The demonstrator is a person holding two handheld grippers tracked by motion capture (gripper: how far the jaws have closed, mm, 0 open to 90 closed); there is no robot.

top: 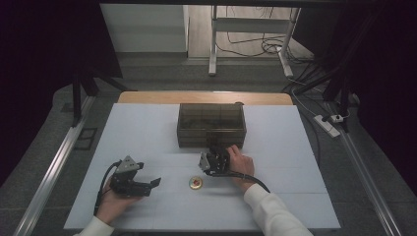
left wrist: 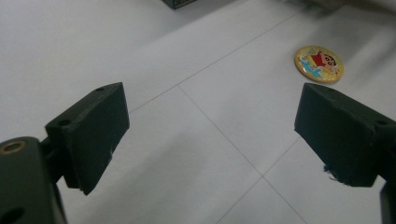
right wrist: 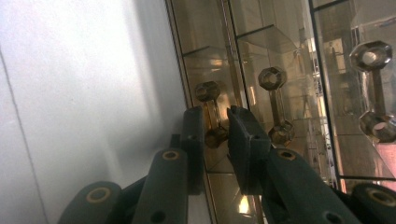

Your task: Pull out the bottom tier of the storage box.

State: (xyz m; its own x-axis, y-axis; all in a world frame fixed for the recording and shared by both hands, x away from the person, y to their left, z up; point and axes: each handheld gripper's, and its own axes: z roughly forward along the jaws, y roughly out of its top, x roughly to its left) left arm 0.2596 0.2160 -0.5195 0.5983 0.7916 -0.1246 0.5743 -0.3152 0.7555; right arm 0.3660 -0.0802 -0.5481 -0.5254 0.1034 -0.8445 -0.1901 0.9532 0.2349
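Box (top: 211,129): smoky brown, see-through, with amber-tinted clear handles (right wrist: 211,114). Badge (left wrist: 319,64): yellow rim, cartoon figure in red, blue splashes beside it. Both grippers (top: 133,179) (top: 215,158) black with grey plates; table (top: 275,162) pale blue-white with thin grid lines; sleeve (top: 273,211) white.

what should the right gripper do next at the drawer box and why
Probably pull straight back toward the person. The right gripper has its jaws closed around a drawer handle on the clear box, and that drawer looks still shut, so a gentle pull should slide it open.
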